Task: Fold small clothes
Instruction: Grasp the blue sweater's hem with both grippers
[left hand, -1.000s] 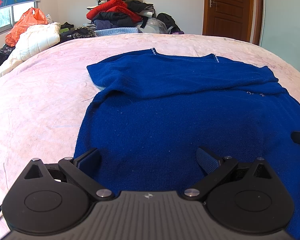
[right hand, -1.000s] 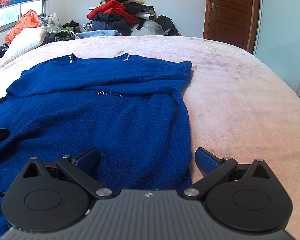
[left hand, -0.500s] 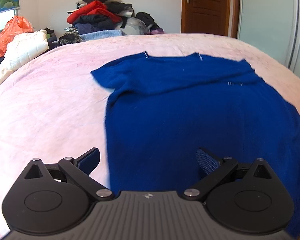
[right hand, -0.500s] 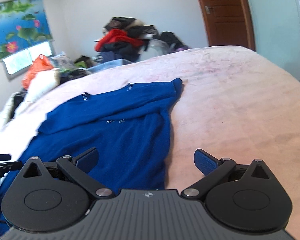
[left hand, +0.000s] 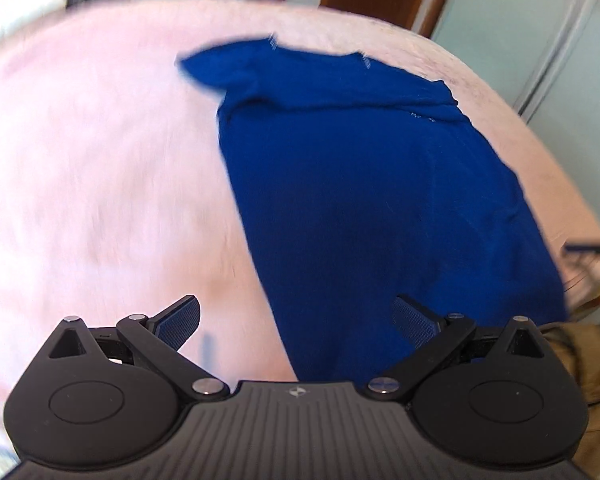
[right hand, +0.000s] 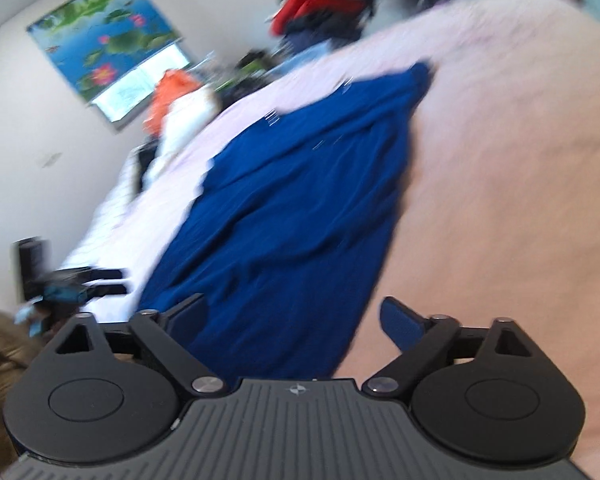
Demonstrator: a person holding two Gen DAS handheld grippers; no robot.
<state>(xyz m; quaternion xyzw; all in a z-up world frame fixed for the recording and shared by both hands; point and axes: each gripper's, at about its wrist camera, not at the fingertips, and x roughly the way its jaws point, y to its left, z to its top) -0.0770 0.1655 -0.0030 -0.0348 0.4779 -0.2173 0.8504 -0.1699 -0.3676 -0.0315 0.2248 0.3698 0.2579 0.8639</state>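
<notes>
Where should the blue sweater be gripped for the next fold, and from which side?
Probably the near hem corners of the blue sweater, approached from the near bed edge: it lies flat, sleeves already folded across the chest, hem nearest both open hand-held grippers.

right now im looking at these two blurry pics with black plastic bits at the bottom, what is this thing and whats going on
No robot here: a person holds a two-finger gripper in each hand, and each gripper carries a wide-angle camera looking out along its fingers. The black shapes at the bottom are the grippers themselves.

One picture comes from the left gripper, the other from the right gripper. The blur comes from the hands moving.

Both look over a bed with a pale pink cover. On it a blue sweater lies spread out, its top part folded over. A heap of other clothes sits beyond the far end.

Nothing is held. Both grippers are open with nothing pinched between the fingers; the right one's jaws have just been closing a little.
</notes>
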